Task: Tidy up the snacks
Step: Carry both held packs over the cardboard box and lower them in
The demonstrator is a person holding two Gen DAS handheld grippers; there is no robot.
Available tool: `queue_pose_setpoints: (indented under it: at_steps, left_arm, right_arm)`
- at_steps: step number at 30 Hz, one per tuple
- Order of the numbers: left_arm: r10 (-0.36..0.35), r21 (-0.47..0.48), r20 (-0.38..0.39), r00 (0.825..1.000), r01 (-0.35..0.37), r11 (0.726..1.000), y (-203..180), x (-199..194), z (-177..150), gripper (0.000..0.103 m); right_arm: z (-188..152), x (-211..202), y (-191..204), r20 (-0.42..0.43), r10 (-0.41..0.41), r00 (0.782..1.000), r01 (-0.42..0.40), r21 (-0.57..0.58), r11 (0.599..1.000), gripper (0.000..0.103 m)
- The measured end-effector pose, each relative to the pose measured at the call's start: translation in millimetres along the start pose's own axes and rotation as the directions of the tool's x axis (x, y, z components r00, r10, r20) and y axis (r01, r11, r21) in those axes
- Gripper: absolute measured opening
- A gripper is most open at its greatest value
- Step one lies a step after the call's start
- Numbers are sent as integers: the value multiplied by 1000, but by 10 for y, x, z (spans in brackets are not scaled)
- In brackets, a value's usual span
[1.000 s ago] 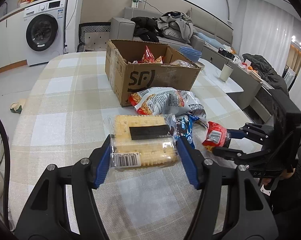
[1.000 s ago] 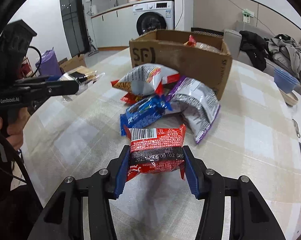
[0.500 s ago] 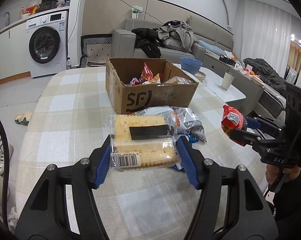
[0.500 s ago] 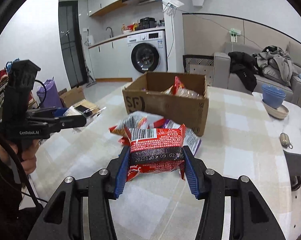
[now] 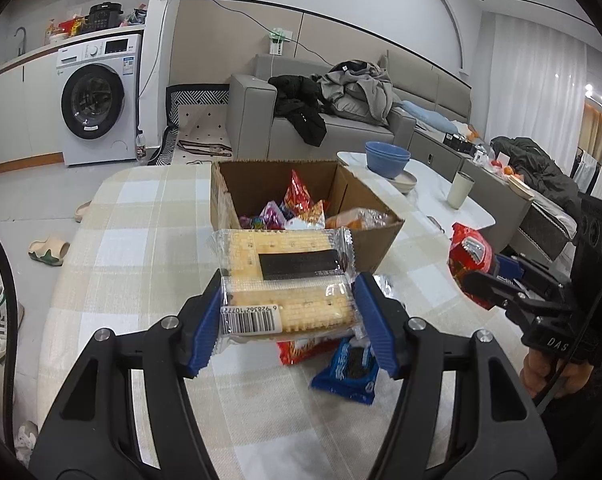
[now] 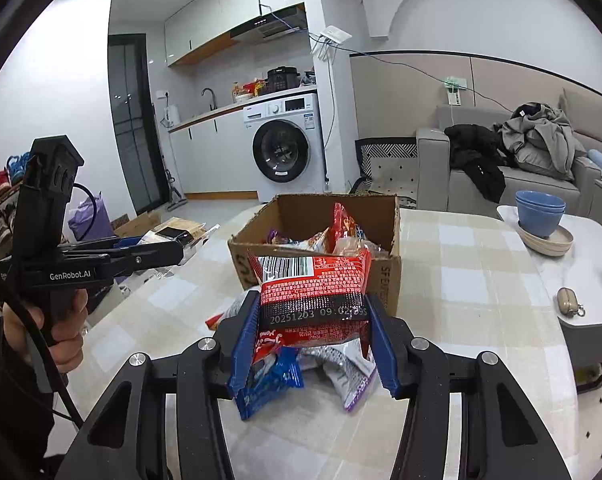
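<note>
My left gripper (image 5: 291,330) is shut on a clear pack of yellow crackers (image 5: 285,280), held up in the air in front of the open cardboard box (image 5: 377,236). My right gripper (image 6: 313,348) is shut on a red snack packet (image 6: 313,296), also lifted, just short of the same box (image 6: 321,208), which holds several snack bags. In the left wrist view the right gripper (image 5: 481,276) with its red packet (image 5: 467,252) hangs to the right of the box. On the table below lie a blue cookie pack (image 5: 347,370) and a silver-purple bag (image 6: 349,376).
The checked tablecloth (image 5: 141,248) covers the table. A white side table (image 6: 589,240) to the right bears stacked blue bowls (image 6: 539,208), a cup (image 5: 459,194) and a small pouch (image 6: 569,302). A sofa with clothes, a washing machine and slippers on the floor lie beyond.
Both grippers have risen with their packs and tilted up. The box now sits lower and closer in both views, and the loose bags are mostly hidden beneath the held packs.
</note>
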State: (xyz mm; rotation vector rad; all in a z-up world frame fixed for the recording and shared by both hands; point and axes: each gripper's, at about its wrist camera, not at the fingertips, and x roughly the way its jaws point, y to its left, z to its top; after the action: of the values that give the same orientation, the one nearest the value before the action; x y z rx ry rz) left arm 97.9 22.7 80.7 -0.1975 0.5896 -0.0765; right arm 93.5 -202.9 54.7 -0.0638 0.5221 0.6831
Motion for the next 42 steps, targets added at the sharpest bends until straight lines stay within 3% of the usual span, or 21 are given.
queue_pose_setpoints:
  at_steps: [15, 42]
  left_arm:
    - [26, 7, 20, 999, -26, 1000, 25, 355, 483, 61]
    - [40, 13, -42, 998, -40, 999, 97, 1400, 739, 61]
  right_arm:
    - [291, 303, -92, 37, -16, 999, 15, 37, 999, 52]
    - [579, 1035, -237, -25, -19, 1000, 20, 16, 1000, 52]
